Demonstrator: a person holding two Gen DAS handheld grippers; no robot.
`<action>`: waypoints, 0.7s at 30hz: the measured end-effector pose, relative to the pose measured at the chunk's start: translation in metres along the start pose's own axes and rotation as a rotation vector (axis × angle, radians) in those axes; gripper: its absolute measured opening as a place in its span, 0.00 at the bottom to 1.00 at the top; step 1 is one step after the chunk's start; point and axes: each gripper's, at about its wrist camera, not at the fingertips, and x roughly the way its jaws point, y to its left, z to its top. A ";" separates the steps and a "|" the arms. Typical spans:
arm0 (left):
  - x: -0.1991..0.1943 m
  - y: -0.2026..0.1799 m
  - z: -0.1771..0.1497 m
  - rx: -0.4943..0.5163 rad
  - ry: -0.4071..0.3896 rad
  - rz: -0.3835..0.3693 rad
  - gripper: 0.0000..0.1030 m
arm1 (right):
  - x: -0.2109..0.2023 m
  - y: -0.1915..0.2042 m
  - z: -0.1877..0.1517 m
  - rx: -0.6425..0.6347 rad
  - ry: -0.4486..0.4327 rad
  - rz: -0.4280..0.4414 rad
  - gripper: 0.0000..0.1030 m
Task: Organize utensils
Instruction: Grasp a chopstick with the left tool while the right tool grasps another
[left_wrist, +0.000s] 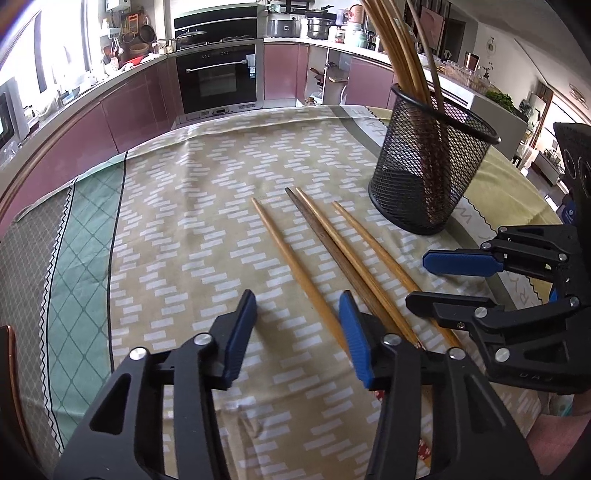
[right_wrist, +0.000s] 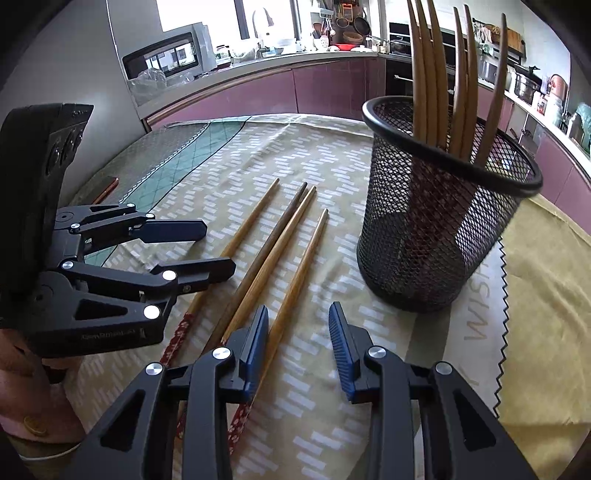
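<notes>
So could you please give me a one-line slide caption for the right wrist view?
Open right claw poised over four loose chopsticks beside the mesh holder, with the open left claw alongside.

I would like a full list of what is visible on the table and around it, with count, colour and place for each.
loose chopsticks: four, three light wood and one dark brown, lying side by side on the tablecloth between the two grippers and left of the holder
mesh holder: one, black, upright on the tablecloth on the right side
chopsticks in the holder: several, mostly light wood, standing and leaning out of the top
tablecloth: one, beige with white dashes and a green and grey border, covering the table
oven: one, black, built into the purple cabinets behind the table
left gripper: one, black with blue pads, jaws open, low over the chopstick ends
right gripper: one, black with blue pads, jaws open, empty
</notes>
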 end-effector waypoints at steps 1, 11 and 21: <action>0.001 0.001 0.001 -0.005 -0.001 0.000 0.39 | 0.002 0.001 0.002 0.001 -0.003 -0.003 0.30; -0.004 0.006 -0.003 -0.066 -0.008 -0.023 0.15 | 0.002 -0.015 0.001 0.104 -0.020 0.062 0.08; -0.012 0.006 -0.010 -0.104 -0.009 -0.027 0.08 | -0.012 -0.022 -0.004 0.146 -0.055 0.131 0.05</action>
